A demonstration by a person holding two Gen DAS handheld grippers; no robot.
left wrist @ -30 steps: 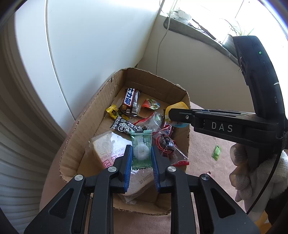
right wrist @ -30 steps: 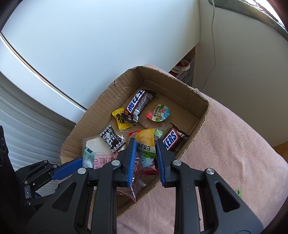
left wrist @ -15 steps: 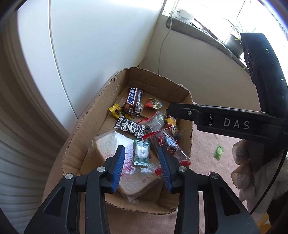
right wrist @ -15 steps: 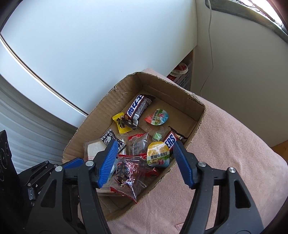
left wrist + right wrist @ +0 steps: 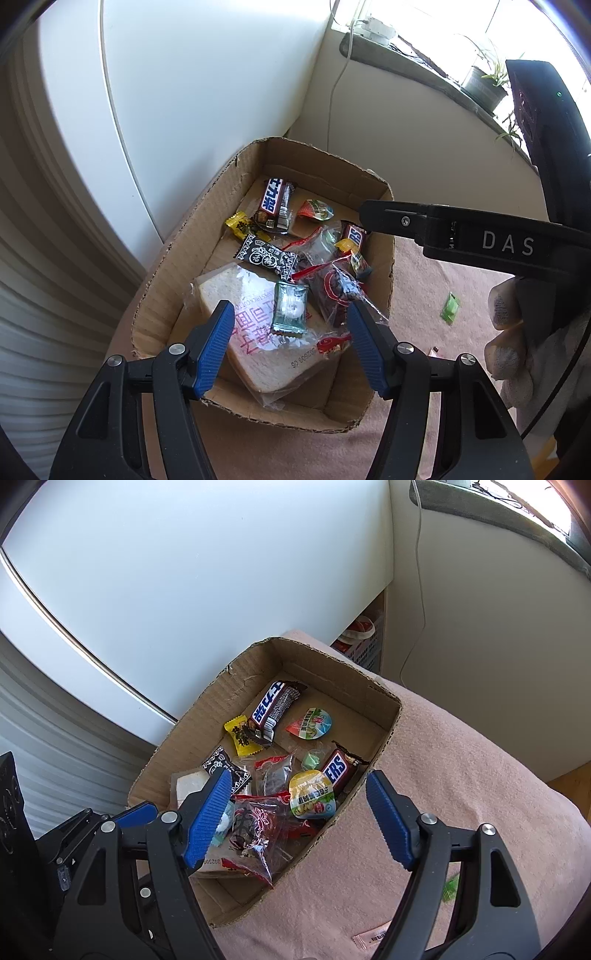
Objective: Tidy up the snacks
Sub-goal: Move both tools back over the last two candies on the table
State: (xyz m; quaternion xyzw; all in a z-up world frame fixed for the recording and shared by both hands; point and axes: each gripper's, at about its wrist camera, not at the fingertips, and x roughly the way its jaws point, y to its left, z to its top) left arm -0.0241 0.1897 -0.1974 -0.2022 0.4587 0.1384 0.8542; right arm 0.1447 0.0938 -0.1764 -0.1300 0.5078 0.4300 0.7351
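Note:
A cardboard box [image 5: 177,258] on a pink blanket holds several snacks. My left gripper [image 5: 290,310] hovers over its near end, jaws opening and empty. Below them a green-wrapped candy [image 5: 290,312] lies loose on a wrapped bread slice [image 5: 255,321]. My right gripper [image 5: 298,775] hangs over the box's right side, jaws opening with nothing pressed between the pads. A yellow-lidded jelly cup [image 5: 313,794] lies beneath it beside a Snickers bar [image 5: 338,771]. One finger [image 5: 406,221] of the right gripper crosses the left wrist view.
A second chocolate bar [image 5: 275,705], a yellow candy [image 5: 240,734] and a red-lidded jelly cup [image 5: 312,723] lie at the box's far end. The pink blanket [image 5: 461,775] carries a green candy [image 5: 450,312] and a pink sachet [image 5: 371,938]. A gloved hand [image 5: 517,332] holds the right gripper.
Both grippers went from shut to wide apart. The green candy dropped from the left jaws onto the bread, and the yellow-lidded jelly cup dropped from the right jaws into the box.

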